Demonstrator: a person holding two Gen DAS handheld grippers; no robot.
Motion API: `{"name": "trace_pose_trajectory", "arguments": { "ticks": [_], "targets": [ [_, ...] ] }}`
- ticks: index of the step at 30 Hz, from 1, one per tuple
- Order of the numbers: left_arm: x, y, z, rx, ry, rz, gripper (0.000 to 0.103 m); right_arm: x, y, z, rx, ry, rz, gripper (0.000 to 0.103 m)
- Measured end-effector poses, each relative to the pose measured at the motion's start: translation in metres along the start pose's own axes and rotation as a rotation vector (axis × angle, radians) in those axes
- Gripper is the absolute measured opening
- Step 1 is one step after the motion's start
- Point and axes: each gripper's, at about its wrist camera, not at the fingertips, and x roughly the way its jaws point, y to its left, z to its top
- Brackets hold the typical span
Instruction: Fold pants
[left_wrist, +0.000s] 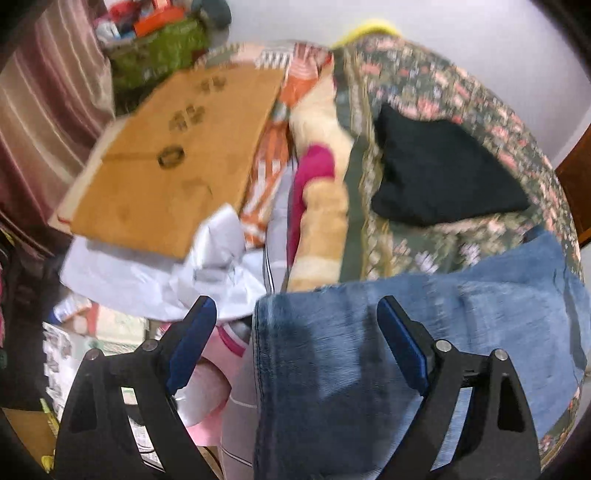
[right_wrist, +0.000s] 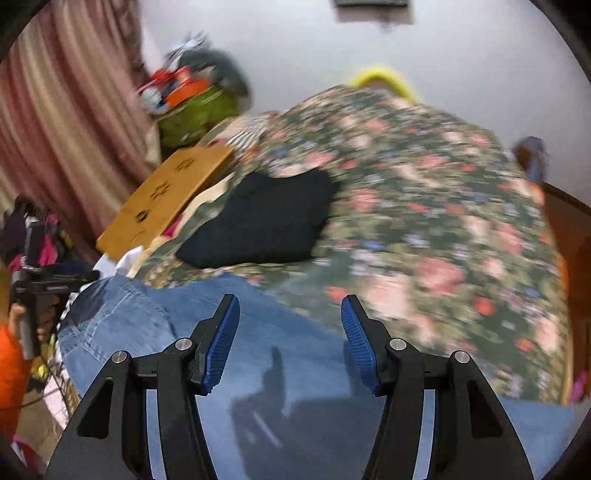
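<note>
Both views motion-blurred. Plain pale grey-white wall (right_wrist: 295, 55) behind the bed, lit evenly; a dark rectangular object (right_wrist: 371, 3) mounted on it at the top edge, cut off. Bed covered by a dark green floral bedspread with pink and red blossoms (right_wrist: 443, 206). Dusty-pink vertically striped curtain (right_wrist: 62, 122) hangs at left. Reddish-brown wooden furniture edge (right_wrist: 569, 229) at right. Flat brown cardboard sheet with dark printed marks (left_wrist: 177, 158) lies beside the bedspread, over crumpled white paper (left_wrist: 166, 277). Green patterned bag heaped with orange and red items (right_wrist: 195, 110) against the wall.
</note>
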Motion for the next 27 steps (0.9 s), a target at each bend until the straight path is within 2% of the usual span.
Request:
{"name": "trace_pose_trajectory", "arguments": {
  "ticks": [3,8,10,11,12,13,14,15,18,20,21,24,25,27],
  "targets": [
    [0.022,0.007,-0.011,-0.047,0.047,-0.061,0.089,0.033,0.021,0.009,-0.040,0.041,0.028,0.053],
    [0.024,0.001,-0.033,-0.020,0.031,-0.097,0.089,0.079,0.039,0.013,-0.071,0.142,0.047,0.053],
    [0.019,-0.001,-0.042,-0.014,0.011,-0.128,0.077,0.087,0.040,0.010,-0.069,0.160,0.059,0.048],
    [0.018,-0.003,-0.047,-0.009,0.003,-0.140,0.068,0.087,0.041,0.008,-0.070,0.151,0.065,0.044],
    [0.017,-0.005,-0.051,0.001,-0.005,-0.144,0.060,0.085,0.043,0.006,-0.083,0.146,0.078,0.037],
    [0.015,-0.007,-0.054,0.011,-0.022,-0.141,0.056,0.083,0.044,0.006,-0.095,0.143,0.086,0.033],
    [0.012,-0.013,-0.059,0.033,-0.044,-0.132,0.047,0.082,0.045,0.005,-0.107,0.140,0.092,0.024],
    [0.010,-0.019,-0.060,0.053,-0.054,-0.120,0.039,0.079,0.048,0.002,-0.127,0.127,0.079,0.022],
    [-0.001,-0.035,-0.061,0.115,-0.092,-0.046,0.024,0.076,0.057,-0.001,-0.182,0.083,0.037,0.019],
    [-0.009,-0.041,-0.058,0.160,-0.131,0.000,0.021,0.072,0.059,-0.001,-0.199,0.051,0.013,0.017],
    [-0.013,-0.042,-0.055,0.170,-0.142,0.015,0.020,0.070,0.060,-0.001,-0.211,0.024,-0.026,0.005],
    [-0.016,-0.035,-0.039,0.152,-0.153,0.017,0.022,0.072,0.053,0.004,-0.177,0.005,-0.027,0.005],
    [-0.015,-0.034,-0.034,0.151,-0.147,0.024,0.024,0.073,0.052,0.004,-0.170,-0.001,-0.033,0.005],
    [-0.010,-0.035,-0.025,0.162,-0.125,0.063,0.039,0.079,0.055,0.006,-0.172,0.010,-0.060,0.006]
  ]
}}
